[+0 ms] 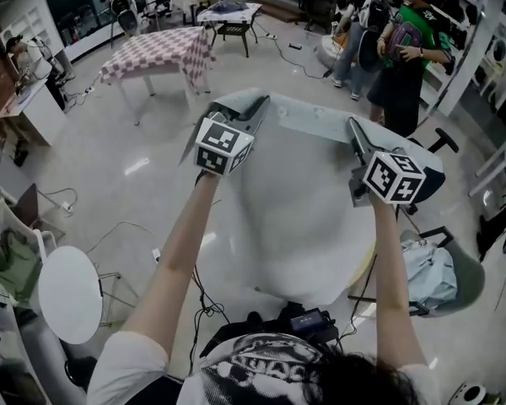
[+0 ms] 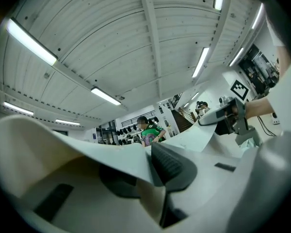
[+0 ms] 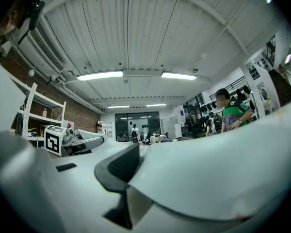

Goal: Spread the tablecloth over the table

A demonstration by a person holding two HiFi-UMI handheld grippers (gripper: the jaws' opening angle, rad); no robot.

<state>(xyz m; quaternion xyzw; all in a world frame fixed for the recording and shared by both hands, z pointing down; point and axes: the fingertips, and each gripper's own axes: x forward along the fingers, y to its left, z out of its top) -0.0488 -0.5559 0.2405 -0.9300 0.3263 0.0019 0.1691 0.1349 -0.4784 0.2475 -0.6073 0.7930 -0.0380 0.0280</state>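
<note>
Tablecloth pinched in left tongs, right tongs

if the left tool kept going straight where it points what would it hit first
Nothing near: beyond the tablecloth the left tool grips, the way looks free. Far off, roughly in line, stands a person in green; depth is unclear.

Checkered-cloth table behind, green-shirted person at right, round white table lower left

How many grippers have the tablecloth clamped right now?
2. The left gripper pinches the tablecloth at its far-left corner in the head view; the right gripper pinches the far-right corner. Each gripper view shows cloth between its jaws.
</note>
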